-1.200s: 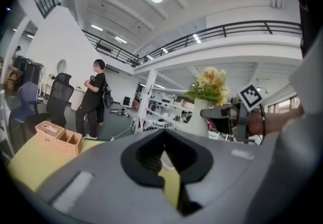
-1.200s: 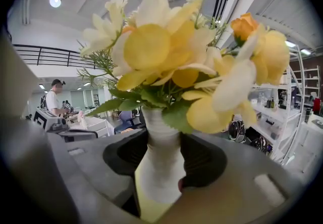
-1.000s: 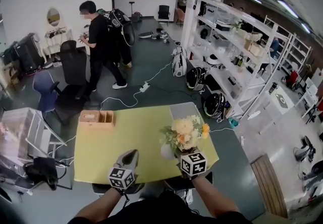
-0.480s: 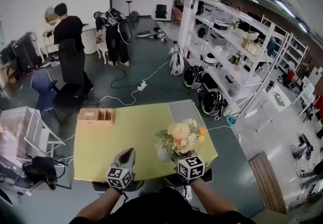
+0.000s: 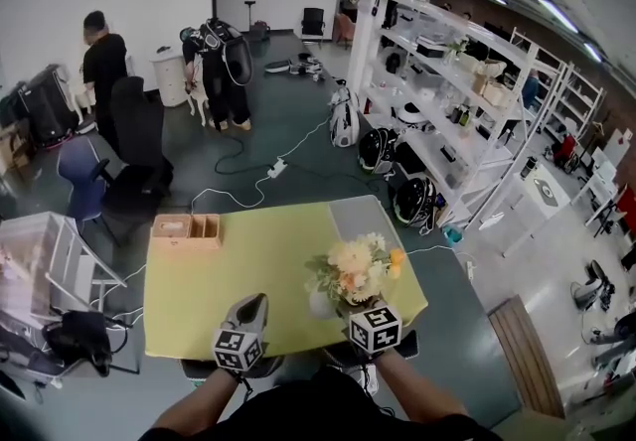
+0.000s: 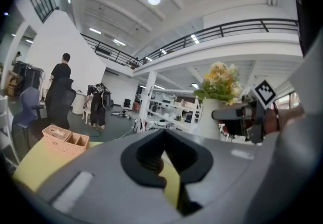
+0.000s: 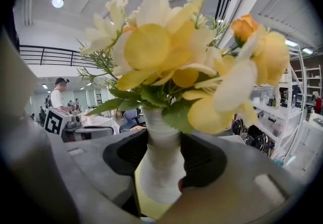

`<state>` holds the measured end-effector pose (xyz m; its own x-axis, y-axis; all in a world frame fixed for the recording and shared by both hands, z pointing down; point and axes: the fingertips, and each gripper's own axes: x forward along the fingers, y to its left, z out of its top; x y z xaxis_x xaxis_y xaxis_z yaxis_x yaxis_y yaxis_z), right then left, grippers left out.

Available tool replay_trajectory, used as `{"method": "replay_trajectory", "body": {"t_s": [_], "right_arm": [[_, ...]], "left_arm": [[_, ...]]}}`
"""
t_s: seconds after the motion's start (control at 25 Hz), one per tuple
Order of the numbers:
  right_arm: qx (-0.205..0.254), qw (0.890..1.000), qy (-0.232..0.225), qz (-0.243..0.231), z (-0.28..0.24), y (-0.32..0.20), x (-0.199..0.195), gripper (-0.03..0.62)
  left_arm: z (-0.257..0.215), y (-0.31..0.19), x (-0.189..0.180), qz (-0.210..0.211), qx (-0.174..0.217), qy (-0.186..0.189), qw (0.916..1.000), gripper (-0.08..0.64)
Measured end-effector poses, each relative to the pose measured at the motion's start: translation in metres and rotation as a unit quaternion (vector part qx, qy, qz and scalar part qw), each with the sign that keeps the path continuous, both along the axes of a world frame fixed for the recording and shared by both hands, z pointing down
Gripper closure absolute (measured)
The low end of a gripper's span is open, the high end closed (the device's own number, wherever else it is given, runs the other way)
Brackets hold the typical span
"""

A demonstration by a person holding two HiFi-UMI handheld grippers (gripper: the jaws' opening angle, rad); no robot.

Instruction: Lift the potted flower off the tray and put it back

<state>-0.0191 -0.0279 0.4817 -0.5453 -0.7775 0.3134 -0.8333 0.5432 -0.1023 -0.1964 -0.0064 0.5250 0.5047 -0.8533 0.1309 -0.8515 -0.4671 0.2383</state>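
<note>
The potted flower [image 5: 356, 268], yellow and white blooms in a white wrapped vase [image 7: 160, 167], is over the front right part of the yellow-green table [image 5: 248, 270]. My right gripper [image 5: 335, 305] is shut on the vase, one pad on each side of it. Whether the vase rests on the table or hangs just above it I cannot tell. The grey tray [image 5: 363, 219] lies at the table's far right corner, apart from the flower. My left gripper [image 5: 252, 306] sits at the front edge to the flower's left, shut with nothing in it [image 6: 162, 160].
A wooden compartment box [image 5: 188, 230] stands at the table's far left corner. Beyond the table lie cables on the floor, with office chairs [image 5: 139, 131] and two people at the back left. White shelving [image 5: 467, 81] runs along the right.
The flower and my right gripper have shifted slightly left together. My left gripper has stayed put. The person in black at the back has walked off to the left.
</note>
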Motion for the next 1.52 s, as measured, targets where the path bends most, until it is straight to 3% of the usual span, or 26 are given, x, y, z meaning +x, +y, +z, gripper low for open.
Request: {"method": "replay_trajectory", "body": {"t_s": [0.16,0.84,1.52], "right_arm": [[0.004,1.0,-0.003,0.0,-0.004,0.002,-0.002,0.383],[-0.004,1.0,-0.007,0.002,0.008,-0.002,-0.003,0.384],[-0.022,1.0,-0.005,0.018,0.032,-0.027,0.024,0.383]], "left_arm": [[-0.001,0.003,0.008,0.017,-0.005,0.032,0.9993,0.552],[0.013,-0.007,0.01,0.018,-0.022,0.029,0.9992,0.552],[0.032,-0.032,0.035,0.032,-0.042,0.024,0.9983,0.552]]}}
